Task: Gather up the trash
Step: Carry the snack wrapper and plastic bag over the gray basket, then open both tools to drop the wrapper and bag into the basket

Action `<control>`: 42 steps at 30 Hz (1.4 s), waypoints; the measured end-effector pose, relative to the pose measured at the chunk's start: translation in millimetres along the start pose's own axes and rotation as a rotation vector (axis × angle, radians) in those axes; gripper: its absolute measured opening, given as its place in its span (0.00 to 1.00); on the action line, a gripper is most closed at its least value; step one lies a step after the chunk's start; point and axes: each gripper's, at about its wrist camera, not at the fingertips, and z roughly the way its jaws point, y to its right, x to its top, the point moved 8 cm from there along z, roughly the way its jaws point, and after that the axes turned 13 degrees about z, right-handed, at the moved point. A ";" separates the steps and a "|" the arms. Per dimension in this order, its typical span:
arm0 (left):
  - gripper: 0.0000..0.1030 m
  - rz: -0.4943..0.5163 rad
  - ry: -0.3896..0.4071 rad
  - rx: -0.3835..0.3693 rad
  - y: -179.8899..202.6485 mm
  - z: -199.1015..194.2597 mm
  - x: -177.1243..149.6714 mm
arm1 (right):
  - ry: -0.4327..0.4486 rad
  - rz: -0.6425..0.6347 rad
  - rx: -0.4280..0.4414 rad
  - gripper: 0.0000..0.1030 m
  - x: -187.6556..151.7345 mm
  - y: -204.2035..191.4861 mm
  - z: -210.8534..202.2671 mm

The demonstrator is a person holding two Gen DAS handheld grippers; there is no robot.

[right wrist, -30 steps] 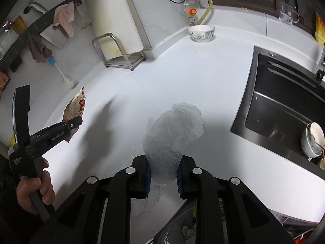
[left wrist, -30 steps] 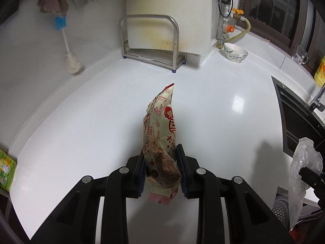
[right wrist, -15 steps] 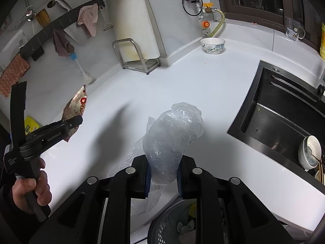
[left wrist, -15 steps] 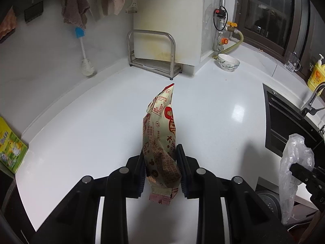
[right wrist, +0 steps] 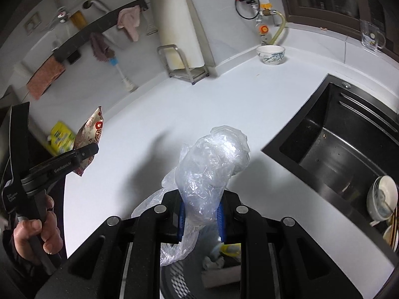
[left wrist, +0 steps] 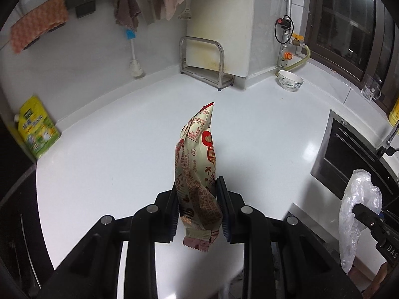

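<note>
My left gripper (left wrist: pixel 198 209) is shut on a cream and red snack wrapper (left wrist: pixel 198 169) and holds it upright above the white counter (left wrist: pixel 124 149); the wrapper also shows in the right wrist view (right wrist: pixel 91 129). My right gripper (right wrist: pixel 200 216) is shut on a crumpled clear plastic bag (right wrist: pixel 212 159), which also shows at the right in the left wrist view (left wrist: pixel 359 214). Below the right gripper, past the counter's front edge, a dark mesh trash bin (right wrist: pixel 199 274) holds some trash.
A black sink (right wrist: pixel 344 144) with dishes lies to the right. A patterned bowl (left wrist: pixel 290 81) and a metal rack (left wrist: pixel 202 62) stand at the back. A green and yellow pouch (left wrist: pixel 37 127) leans at the left wall. A glass mug (right wrist: pixel 371 37) stands on the sill.
Both grippers have pulled back and up from the counter with their trash still held. The trash bin has come into the right wrist view below the gripper.
</note>
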 end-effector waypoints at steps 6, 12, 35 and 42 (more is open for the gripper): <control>0.27 -0.088 -0.005 0.062 44.5 -36.5 -34.1 | -0.070 -0.070 0.049 0.19 -22.1 34.0 -14.5; 0.27 -0.136 -0.048 0.076 72.5 -54.6 -65.3 | -0.167 -0.130 0.072 0.19 -52.9 51.4 -15.2; 0.34 -0.143 -0.260 -0.038 124.6 -15.4 -171.4 | -0.351 -0.151 0.017 0.22 -129.8 62.8 36.9; 0.62 -0.150 -0.224 -0.007 118.7 -27.9 -159.9 | -0.319 -0.164 0.000 0.49 -123.2 63.5 28.1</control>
